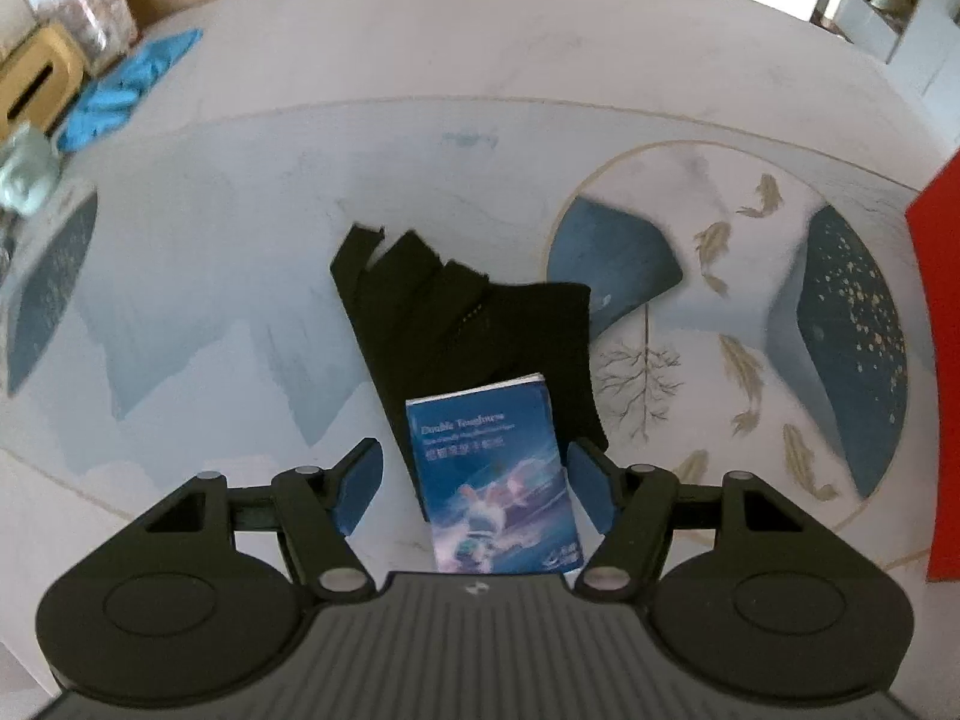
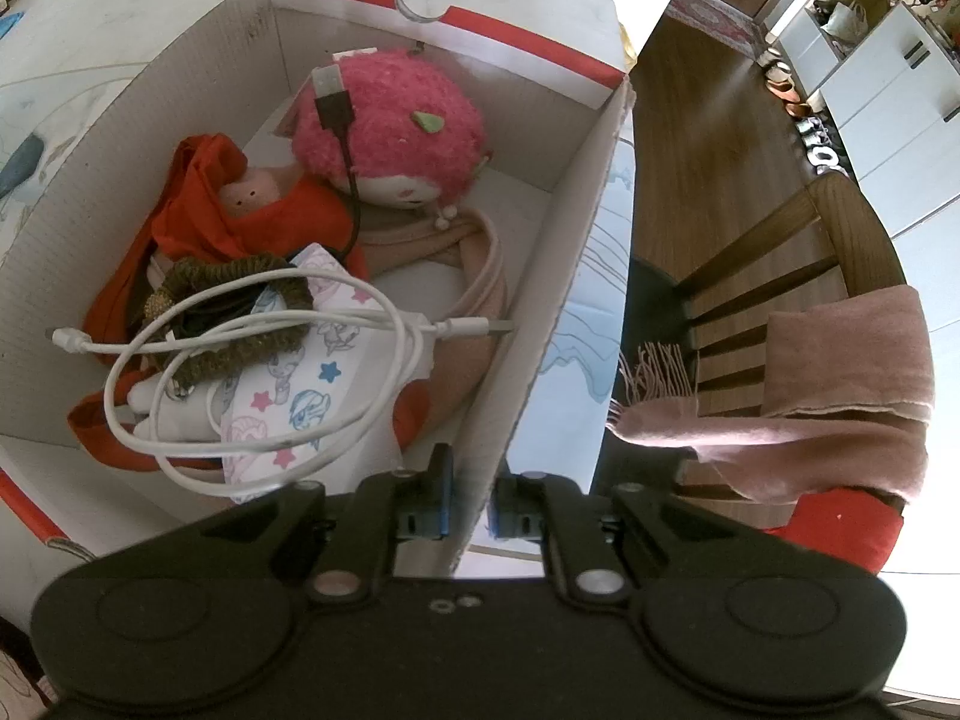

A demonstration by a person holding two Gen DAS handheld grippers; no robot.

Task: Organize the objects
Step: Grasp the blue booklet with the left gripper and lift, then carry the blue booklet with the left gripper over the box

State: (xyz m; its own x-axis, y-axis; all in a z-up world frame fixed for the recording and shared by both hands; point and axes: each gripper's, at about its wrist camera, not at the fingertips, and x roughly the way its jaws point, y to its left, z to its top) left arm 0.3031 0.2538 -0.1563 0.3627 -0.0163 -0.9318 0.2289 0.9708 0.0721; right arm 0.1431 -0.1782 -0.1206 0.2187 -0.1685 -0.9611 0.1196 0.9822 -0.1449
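Observation:
In the left wrist view my left gripper is open, its blue pads either side of a blue tissue packet that lies on a black fingerless glove on the table. In the right wrist view my right gripper is shut on the right wall of the cardboard box. The box holds a pink plush doll, an orange cloth, a white cable, a brown cable, a knitted band and a star-printed packet.
The table has a printed blue-and-white cover. Blue gloves, a yellow box and a green cloth lie far left. The box's red side is at right. A wooden chair with a pink scarf stands beside the table.

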